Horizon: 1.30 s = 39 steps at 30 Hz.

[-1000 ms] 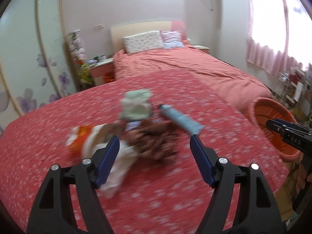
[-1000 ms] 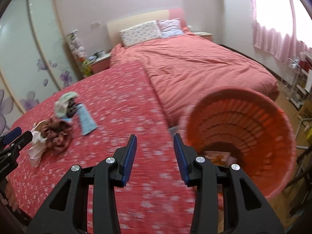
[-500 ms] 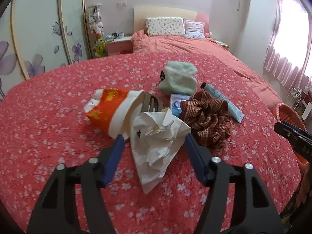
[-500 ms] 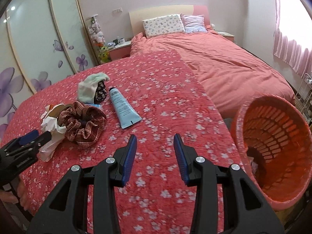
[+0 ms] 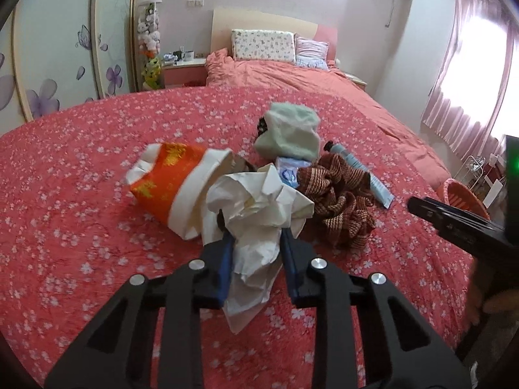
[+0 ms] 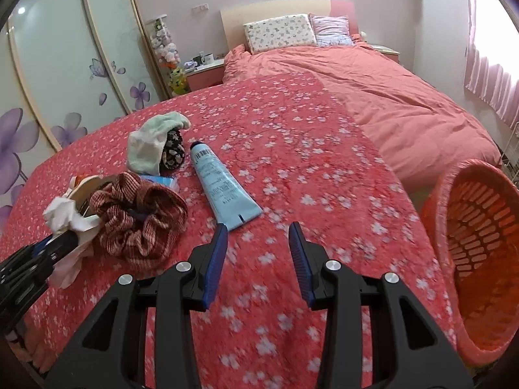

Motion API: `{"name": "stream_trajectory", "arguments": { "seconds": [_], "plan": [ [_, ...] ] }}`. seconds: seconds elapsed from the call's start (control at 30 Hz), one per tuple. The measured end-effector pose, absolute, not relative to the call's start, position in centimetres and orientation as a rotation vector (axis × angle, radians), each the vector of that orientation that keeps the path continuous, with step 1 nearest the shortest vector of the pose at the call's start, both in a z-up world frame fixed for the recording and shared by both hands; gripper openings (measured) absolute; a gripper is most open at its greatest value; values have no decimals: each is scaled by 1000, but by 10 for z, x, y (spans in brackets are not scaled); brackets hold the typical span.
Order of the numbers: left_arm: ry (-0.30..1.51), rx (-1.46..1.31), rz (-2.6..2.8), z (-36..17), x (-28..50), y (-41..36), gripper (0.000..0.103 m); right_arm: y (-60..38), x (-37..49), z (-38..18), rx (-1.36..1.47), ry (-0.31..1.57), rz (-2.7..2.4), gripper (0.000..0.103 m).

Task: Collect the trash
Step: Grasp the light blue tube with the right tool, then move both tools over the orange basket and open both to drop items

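Crumpled white paper (image 5: 256, 201) lies on the red flowered bedspread (image 5: 81, 168), against a tipped orange and white paper cup (image 5: 165, 181). My left gripper (image 5: 256, 238) is closing, and its blue pads squeeze the lower part of the paper between them. To the right lie a brown striped scrunchie (image 6: 139, 217) and a light blue tube (image 6: 220, 188). My right gripper (image 6: 258, 236) hovers open and holds nothing, just short of the tube's flat end. An orange slatted basket (image 6: 480, 227) stands off the bed's right edge.
A pale green cloth (image 6: 149, 142) over a dark flowered item and a small blue packet (image 5: 288, 168) sit behind the scrunchie. A second bed with pillows (image 6: 279, 32) lies beyond. A wardrobe with painted flowers (image 6: 65, 64) is on the left.
The left gripper came in over the paper and its jaws narrowed onto it. The right gripper swung left from the basket toward the tube, its jaws unchanged.
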<state>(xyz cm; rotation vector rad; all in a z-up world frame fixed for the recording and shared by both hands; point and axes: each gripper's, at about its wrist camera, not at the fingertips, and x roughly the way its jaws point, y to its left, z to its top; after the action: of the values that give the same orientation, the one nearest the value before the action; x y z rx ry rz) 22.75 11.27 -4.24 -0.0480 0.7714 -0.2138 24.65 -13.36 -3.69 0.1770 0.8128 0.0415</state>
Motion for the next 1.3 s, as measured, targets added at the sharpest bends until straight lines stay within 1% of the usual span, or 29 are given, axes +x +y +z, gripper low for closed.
{"name": "stream_trajectory", "arguments": {
  "seconds": [0.33,0.73,1.0,1.3],
  "plan": [
    [692,-52,-186,-5,220,142,27,-114,293,-44,220,845,100,40],
    [618,-82,-127,32,236,173,27,-95,320,-45,159,855,91,40],
    [607,-103,-128,48,254,173,27,-92,332,-48,153,872,104,31],
    [619,-89,-147,51,267,157,27,-95,333,-48,173,871,121,30]
  ]
}}
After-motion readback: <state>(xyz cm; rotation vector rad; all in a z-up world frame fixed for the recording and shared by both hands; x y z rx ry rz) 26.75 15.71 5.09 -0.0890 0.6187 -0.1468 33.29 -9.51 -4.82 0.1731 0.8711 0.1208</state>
